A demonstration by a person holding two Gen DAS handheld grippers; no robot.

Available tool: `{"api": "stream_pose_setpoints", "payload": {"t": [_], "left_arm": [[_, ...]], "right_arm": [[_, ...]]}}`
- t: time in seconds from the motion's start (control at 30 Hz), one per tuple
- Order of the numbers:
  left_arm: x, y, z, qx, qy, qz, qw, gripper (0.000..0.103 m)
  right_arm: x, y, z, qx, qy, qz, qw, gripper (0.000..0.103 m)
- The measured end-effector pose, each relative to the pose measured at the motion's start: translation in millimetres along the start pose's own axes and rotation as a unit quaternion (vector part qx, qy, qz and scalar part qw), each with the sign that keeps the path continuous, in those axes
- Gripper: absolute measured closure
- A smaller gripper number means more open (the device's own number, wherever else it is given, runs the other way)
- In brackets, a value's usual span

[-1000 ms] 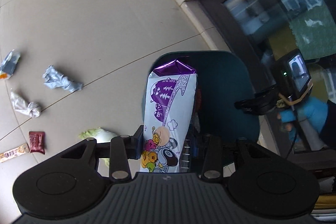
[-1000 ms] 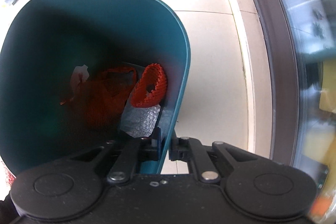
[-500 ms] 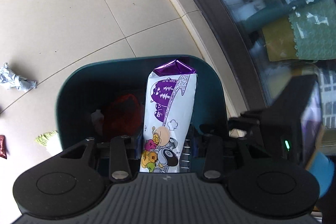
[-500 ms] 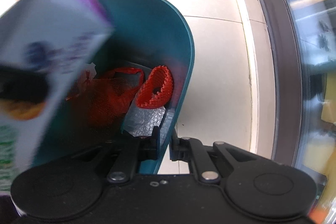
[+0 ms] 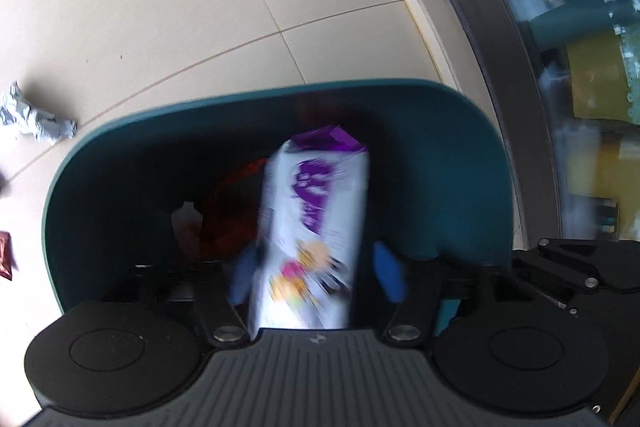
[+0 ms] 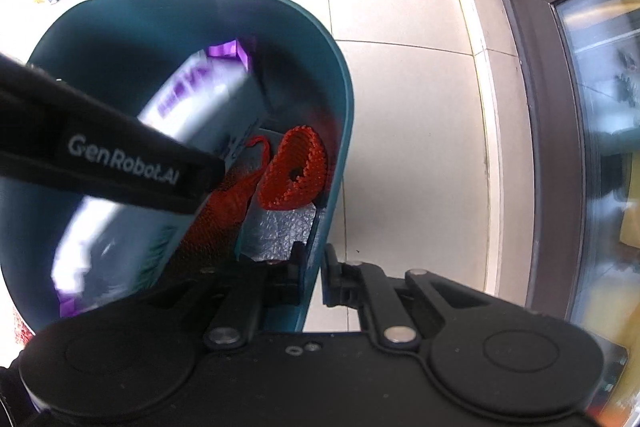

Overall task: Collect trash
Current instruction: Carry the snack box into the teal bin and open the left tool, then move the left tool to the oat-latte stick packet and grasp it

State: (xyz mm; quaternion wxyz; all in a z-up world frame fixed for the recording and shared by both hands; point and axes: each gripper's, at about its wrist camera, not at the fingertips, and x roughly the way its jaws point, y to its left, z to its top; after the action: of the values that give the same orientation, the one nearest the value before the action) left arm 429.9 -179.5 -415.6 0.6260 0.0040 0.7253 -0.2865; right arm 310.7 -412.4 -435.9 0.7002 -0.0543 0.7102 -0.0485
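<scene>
On the floor (image 5: 168, 11) off to the left there's a crumpled gray wrapper (image 5: 34, 117) and a dark red packet (image 5: 5, 255) at the frame edge, both well clear of the bin (image 5: 472, 131), so plenty of trash is left to pick up. Moving right, the left gripper (image 5: 316, 269) sits over the bin mouth with its jaws spread wide, and the purple-and-white snack bag (image 5: 316, 227) between them is smeared with motion blur, so I'd say it's let go and dropping in. In the right wrist view the bag (image 6: 200, 99) is inside the bin walls, above the red mesh netting (image 6: 294, 173) and bubble wrap (image 6: 280, 231). The right gripper (image 6: 311, 273) is clamped on the bin's right wall (image 6: 338, 155). Risks as I see it: the tall bag could wedge upright on the netting and poke out, or the bin could tip or twist if the clamp on that thin wall slips.
</scene>
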Motion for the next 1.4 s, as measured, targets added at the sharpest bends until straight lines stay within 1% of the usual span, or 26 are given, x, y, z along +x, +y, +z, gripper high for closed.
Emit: {"api": "stream_pose_setpoints", "payload": {"t": [0.03,0.1,0.17,0.37,0.47,0.57,0.6,0.67,0.8,0.93,1.13,1.2,1.4], "left_arm": [[1,4,0,-0.009,-0.001,-0.003,1.0000,0.029],[-2,8,-1,-0.020,-0.003,-0.013,0.9997,0.029],[-8,11,-4,-0.016,-0.011,-0.017,0.9997,0.029],[-50,19,-19,-0.009,-0.046,-0.034,0.9984,0.029],[-79,27,-30,-0.011,-0.068,-0.030,0.9972,0.029],[-107,46,-41,-0.029,-0.090,-0.013,0.9954,0.029],[-114,55,-46,-0.036,-0.099,0.000,0.9944,0.029],[-126,77,-55,-0.045,-0.109,0.032,0.9925,0.029],[-139,133,-70,-0.066,-0.126,0.098,0.9849,0.029],[-135,193,-80,-0.081,-0.128,0.138,0.9788,0.029],[-127,283,-97,-0.088,-0.127,0.167,0.9737,0.029],[-126,313,-104,-0.097,-0.127,0.165,0.9732,0.029],[-104,375,-123,-0.114,-0.124,0.177,0.9698,0.029]], "right_arm": [[0,-2,-2,0.003,0.002,0.000,1.000,0.097],[2,-5,-4,0.006,0.006,0.001,1.000,0.097],[4,-9,-7,0.009,0.011,0.003,1.000,0.097],[8,-17,-10,0.021,0.027,0.014,0.999,0.097],[6,-17,-8,0.017,0.030,0.019,0.999,0.096],[5,-17,-2,0.012,0.035,0.014,0.999,0.096],[7,-16,5,0.008,0.035,0.012,0.999,0.096],[6,-7,5,-0.001,0.037,0.008,0.999,0.096],[15,-4,4,-0.009,0.039,-0.003,0.999,0.096],[16,-2,9,0.006,0.043,-0.012,0.999,0.097],[17,7,10,0.006,0.051,-0.031,0.998,0.097],[18,9,10,0.010,0.054,-0.036,0.998,0.096],[24,11,12,0.007,0.058,-0.055,0.997,0.095]]}}
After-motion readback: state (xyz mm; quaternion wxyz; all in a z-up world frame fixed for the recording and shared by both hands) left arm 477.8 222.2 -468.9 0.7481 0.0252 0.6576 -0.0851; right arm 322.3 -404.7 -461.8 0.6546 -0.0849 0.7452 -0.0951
